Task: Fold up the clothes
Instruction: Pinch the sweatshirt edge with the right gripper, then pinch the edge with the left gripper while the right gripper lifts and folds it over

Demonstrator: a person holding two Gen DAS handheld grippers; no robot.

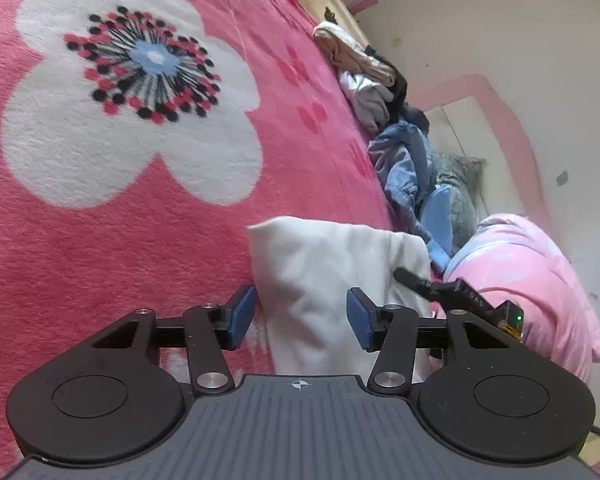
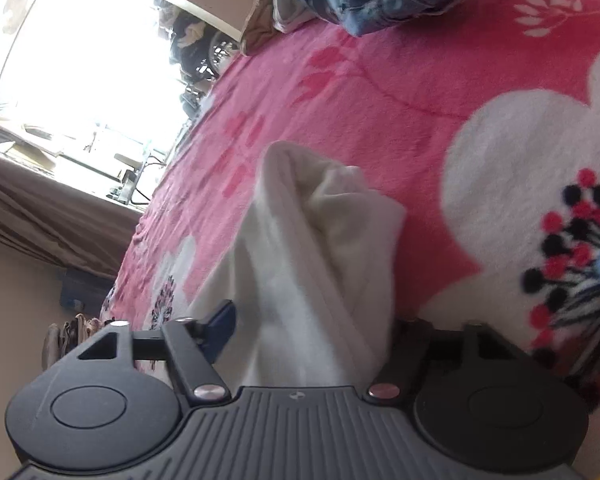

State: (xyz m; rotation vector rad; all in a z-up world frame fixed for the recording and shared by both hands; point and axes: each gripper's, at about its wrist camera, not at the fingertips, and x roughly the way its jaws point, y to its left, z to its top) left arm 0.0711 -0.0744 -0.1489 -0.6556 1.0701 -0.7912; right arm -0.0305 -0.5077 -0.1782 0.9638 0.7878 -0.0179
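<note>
where the pink fleece blanket (image 1: 100, 260) with big white flowers covers the bed, a pile of jeans and other clothes (image 1: 400, 152) lies along its far edge by a pale wall. the white garment (image 1: 320, 300), soft and creased, lies bunched between my left gripper (image 1: 300, 316) pads, which stand apart from it. my right gripper (image 2: 308, 320) gapes around the same cloth; one finger is hidden.
</note>
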